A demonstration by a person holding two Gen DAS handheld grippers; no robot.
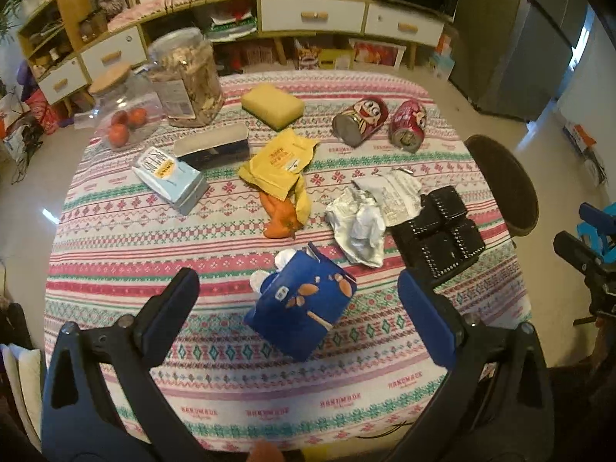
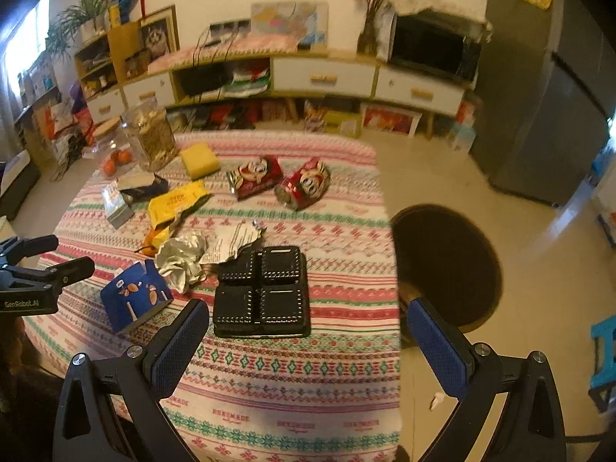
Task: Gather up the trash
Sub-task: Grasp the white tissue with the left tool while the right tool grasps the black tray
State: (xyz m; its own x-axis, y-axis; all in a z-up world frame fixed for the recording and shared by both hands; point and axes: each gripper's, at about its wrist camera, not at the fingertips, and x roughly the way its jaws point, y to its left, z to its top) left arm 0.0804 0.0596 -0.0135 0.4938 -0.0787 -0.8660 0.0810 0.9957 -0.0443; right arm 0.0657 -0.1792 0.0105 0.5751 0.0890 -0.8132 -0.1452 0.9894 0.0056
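Observation:
Trash lies on the patterned tablecloth (image 1: 231,381). A blue carton (image 1: 304,310) lies just ahead of my open, empty left gripper (image 1: 298,288); it also shows in the right wrist view (image 2: 133,300). A black plastic tray (image 2: 263,292) sits just ahead of my open, empty right gripper (image 2: 308,319). Beyond are crumpled white paper (image 1: 360,227), a receipt (image 1: 400,190), a yellow wrapper (image 1: 281,161), orange peel (image 1: 279,217), two crushed red cans (image 1: 362,119) (image 1: 408,125) and a light blue pouch (image 1: 165,175).
A yellow sponge (image 1: 273,106), a dark tin (image 1: 213,148), a jar of snacks (image 1: 184,77) and a jar of oranges (image 1: 125,109) stand at the far left. A dark round stool (image 2: 448,263) is right of the table. Cabinets (image 2: 323,73) line the far wall.

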